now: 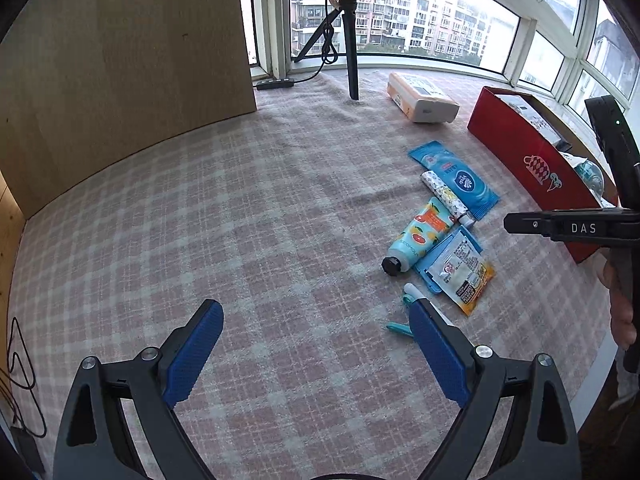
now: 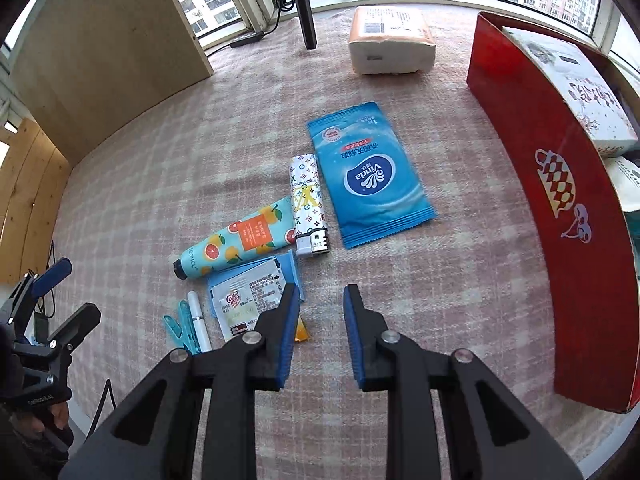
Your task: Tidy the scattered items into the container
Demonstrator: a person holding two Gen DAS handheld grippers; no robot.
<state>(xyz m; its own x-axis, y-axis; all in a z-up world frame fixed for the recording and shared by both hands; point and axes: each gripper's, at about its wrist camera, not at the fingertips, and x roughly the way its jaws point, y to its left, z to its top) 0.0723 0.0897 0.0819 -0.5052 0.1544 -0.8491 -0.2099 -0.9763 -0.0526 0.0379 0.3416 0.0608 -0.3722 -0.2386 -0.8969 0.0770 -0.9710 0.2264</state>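
On the checked cloth lie a blue Vinda wipes pack (image 2: 370, 176) (image 1: 456, 178), a patterned lighter (image 2: 306, 208) (image 1: 446, 196), a fruit-print tube (image 2: 236, 242) (image 1: 420, 236), a Coffee-mate sachet (image 2: 248, 304) (image 1: 464, 272) on a flat blue packet (image 2: 290, 270), a white stick (image 2: 199, 322) and teal clips (image 2: 178, 326) (image 1: 400, 327). The red box (image 2: 560, 216) (image 1: 532, 152) stands at the right. My right gripper (image 2: 322, 300) is open and empty, hovering just near of the sachet. My left gripper (image 1: 316, 322) is open and empty, left of the items.
A wrapped tissue pack (image 2: 390, 40) (image 1: 422, 98) lies at the back. A tripod leg (image 2: 304, 12) (image 1: 352, 60) stands near the window. A wooden panel (image 1: 120, 60) walls the left side. Cables (image 1: 20, 368) hang at the left edge. The red box holds white cartons (image 2: 576, 80).
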